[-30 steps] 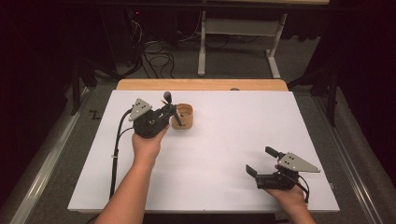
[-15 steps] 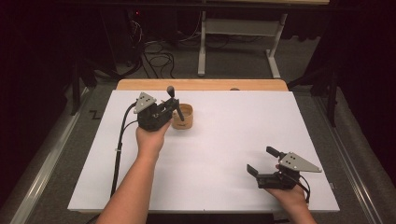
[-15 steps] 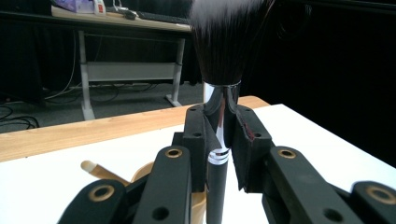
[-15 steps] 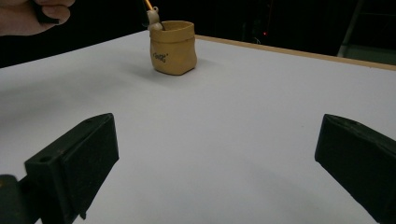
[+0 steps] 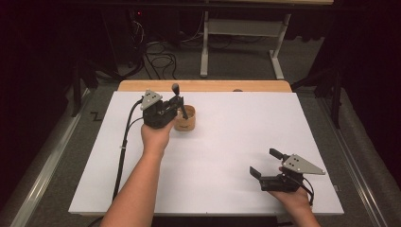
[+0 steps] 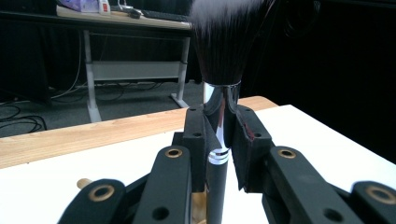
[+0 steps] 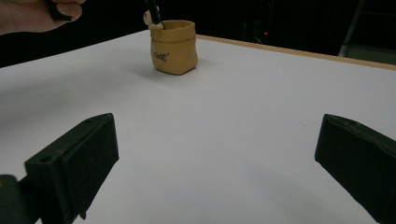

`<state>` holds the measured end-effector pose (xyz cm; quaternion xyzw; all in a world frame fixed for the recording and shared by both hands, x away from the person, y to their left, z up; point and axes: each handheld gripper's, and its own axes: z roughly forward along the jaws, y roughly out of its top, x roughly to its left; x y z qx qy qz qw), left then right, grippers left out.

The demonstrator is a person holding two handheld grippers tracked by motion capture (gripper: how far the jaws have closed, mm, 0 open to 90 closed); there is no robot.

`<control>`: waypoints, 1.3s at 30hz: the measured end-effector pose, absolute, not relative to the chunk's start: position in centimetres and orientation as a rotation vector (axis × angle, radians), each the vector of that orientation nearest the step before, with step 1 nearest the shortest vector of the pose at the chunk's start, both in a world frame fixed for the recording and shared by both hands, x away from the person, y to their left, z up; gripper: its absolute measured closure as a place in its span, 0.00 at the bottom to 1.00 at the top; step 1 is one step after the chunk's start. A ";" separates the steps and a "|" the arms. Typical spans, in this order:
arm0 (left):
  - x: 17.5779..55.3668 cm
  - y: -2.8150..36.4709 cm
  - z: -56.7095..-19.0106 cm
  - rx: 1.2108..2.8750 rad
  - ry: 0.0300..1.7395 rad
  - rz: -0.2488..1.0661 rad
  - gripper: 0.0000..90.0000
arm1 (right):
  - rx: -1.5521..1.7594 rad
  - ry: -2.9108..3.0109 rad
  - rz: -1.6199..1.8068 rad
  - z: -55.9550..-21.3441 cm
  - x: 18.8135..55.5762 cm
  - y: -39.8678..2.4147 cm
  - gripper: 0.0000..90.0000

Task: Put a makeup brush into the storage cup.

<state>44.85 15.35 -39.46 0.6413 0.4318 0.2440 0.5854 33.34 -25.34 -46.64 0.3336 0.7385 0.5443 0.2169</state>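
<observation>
Your left gripper (image 5: 176, 108), in the upper left of the high view, is closed on a makeup brush (image 6: 219, 70). In the left gripper view the pads (image 6: 196, 135) press the shiny metal neck of the brush from both sides, bristles up, black handle pointing down. The lower end of the handle is at the mouth of the small tan pot (image 5: 185, 118) just right of your hand; in the right gripper view the handle tip (image 7: 154, 16) stands at the pot's rim, next to another small pale thing. I cannot tell if the tip is already inside or only above.

Your right gripper (image 5: 267, 166), at the lower right of the high view, has its jaws wide apart and holds nothing. It is well apart from the pot, above the white table (image 5: 227, 161).

The risks, as I judge them:
- The pot looks light and soft. If the handle pushes sideways on the rim, it can tip or slide.
- The metal neck is smooth, so the brush may slip or turn in the pads.
- If you release while the brush is tilted, it can fall out onto the table.
</observation>
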 end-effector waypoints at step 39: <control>46.6 13.8 -41.2 1.570 1.031 0.628 0.85 | 0.908 2.077 1.494 -47.1 33.2 -24.5 0.01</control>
